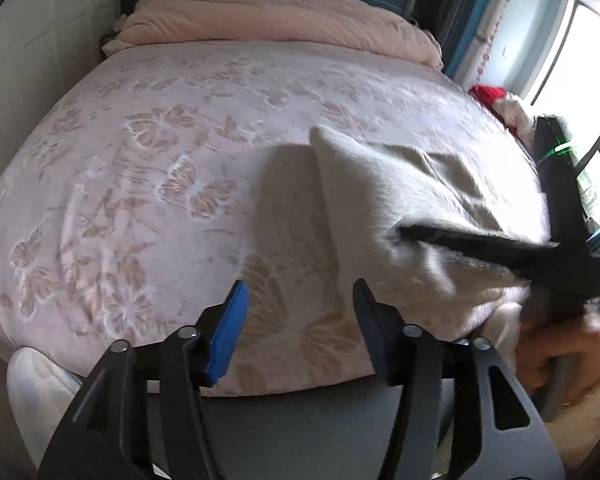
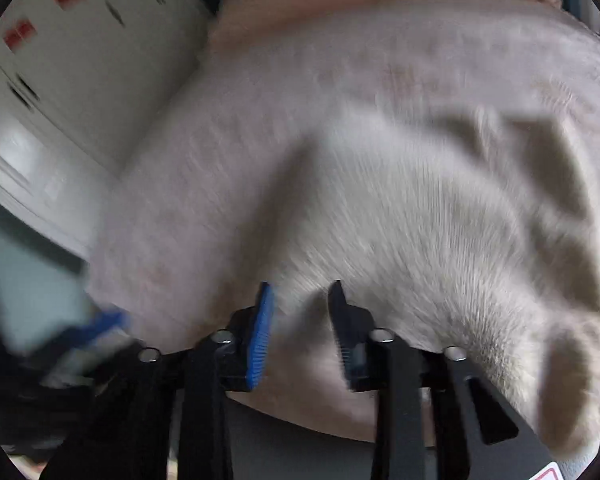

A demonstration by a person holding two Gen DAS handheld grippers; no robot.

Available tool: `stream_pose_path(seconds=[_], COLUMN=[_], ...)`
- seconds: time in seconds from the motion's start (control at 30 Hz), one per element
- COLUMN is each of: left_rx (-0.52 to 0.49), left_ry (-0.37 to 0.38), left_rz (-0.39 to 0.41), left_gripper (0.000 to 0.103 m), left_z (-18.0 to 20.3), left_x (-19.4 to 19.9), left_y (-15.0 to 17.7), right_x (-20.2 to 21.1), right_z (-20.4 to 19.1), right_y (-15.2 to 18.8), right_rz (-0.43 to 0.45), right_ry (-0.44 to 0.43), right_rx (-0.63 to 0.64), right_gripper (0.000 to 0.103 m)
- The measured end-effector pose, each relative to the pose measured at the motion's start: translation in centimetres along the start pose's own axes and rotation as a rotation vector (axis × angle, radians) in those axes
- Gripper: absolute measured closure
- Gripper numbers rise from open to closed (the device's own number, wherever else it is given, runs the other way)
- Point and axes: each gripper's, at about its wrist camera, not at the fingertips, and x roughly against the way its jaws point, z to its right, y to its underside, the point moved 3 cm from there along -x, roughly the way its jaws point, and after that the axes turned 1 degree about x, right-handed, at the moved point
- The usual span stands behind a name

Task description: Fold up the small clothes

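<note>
Left wrist view alone shows the person's hand (image 1: 556,352); the left gripper (image 1: 300,332) gapes empty over the butterfly-print pink bedspread (image 1: 140,168). The soft, rumpled cream garment (image 1: 400,184) lies right; right gripper (image 2: 300,336) stands narrowly parted, blurred, its grasp unclear.

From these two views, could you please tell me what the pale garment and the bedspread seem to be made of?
Pale garment: soft matte knit or fleece, probably; it drapes in loose rounded folds, though blur hides the weave.
Bedspread: thin woven cloth, likely cotton, matte pink with a printed butterfly pattern, lying smooth.
</note>
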Motion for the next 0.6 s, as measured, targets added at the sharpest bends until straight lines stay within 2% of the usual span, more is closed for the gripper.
stream_pose_path(seconds=[0.03, 0.07, 0.1, 0.13, 0.17, 0.23, 0.27, 0.33, 0.37, 0.43, 0.47, 0.5, 0.53, 0.6], left_rx=[0.012, 0.021, 0.027, 0.026, 0.016, -0.023, -0.055, -0.092, -0.107, -0.121, -0.127, -0.133, -0.138, -0.143], left_ry=[0.005, 0.017, 0.026, 0.035, 0.052, 0.073, 0.083, 0.088, 0.107, 0.112, 0.113, 0.113, 0.109, 0.087], left_rz=[-0.001, -0.007, -0.016, -0.025, -0.018, 0.009, 0.032, 0.045, 0.041, 0.028, 0.018, 0.005, -0.022, -0.06], left_gripper=[0.045, 0.045, 0.045, 0.045, 0.045, 0.045, 0.045, 0.045, 0.045, 0.045, 0.045, 0.045, 0.045, 0.046], left_z=[-0.1, -0.2, 0.0, 0.6, 1.4, 3.1, 4.2, 5.8, 6.9, 8.6, 9.3, 9.9, 10.7, 11.2], left_x=[-0.1, -0.3, -0.8, -1.2, -1.3, -0.9, -0.7, -1.0, -1.5, -3.0, -3.9, -4.9, -6.5, -8.5], left_y=[0.0, 0.0, -0.1, -0.2, -0.6, -1.4, -2.0, -3.0, -3.7, -4.4, -4.6, -4.7, -4.7, -4.3], right_x=[1.0, 1.3, 0.4, -1.6, -3.5, -1.1, 0.4, 3.5, 4.5, 4.5, 3.5, 2.8, 1.6, -0.3], right_z=[0.2, 1.1, 2.1, 3.6, 5.8, 6.8, 7.2, 8.1, 9.6, 12.6, 14.8, 16.4, 18.0, 18.8], right_y=[-0.3, -0.4, 0.2, 0.7, 1.9, 0.9, -0.2, -2.2, -3.5, -4.8, -5.5, -6.2, -6.7, -6.4], right_rz=[0.027, 0.035, 0.008, -0.059, -0.123, -0.07, -0.027, 0.085, 0.112, 0.107, 0.089, 0.07, 0.045, -0.006], right_ry=[0.011, 0.062, 0.102, 0.146, 0.142, 0.056, 0.066, 0.1, 0.125, 0.204, 0.279, 0.314, 0.332, 0.28], right_rx=[0.008, 0.016, 0.019, 0.018, -0.005, -0.107, -0.132, -0.15, -0.165, -0.208, -0.239, -0.254, -0.269, -0.267], right_gripper=[0.08, 0.074, 0.073, 0.08, 0.081, 0.083, 0.076, 0.071, 0.061, 0.044, 0.043, 0.043, 0.044, 0.087])
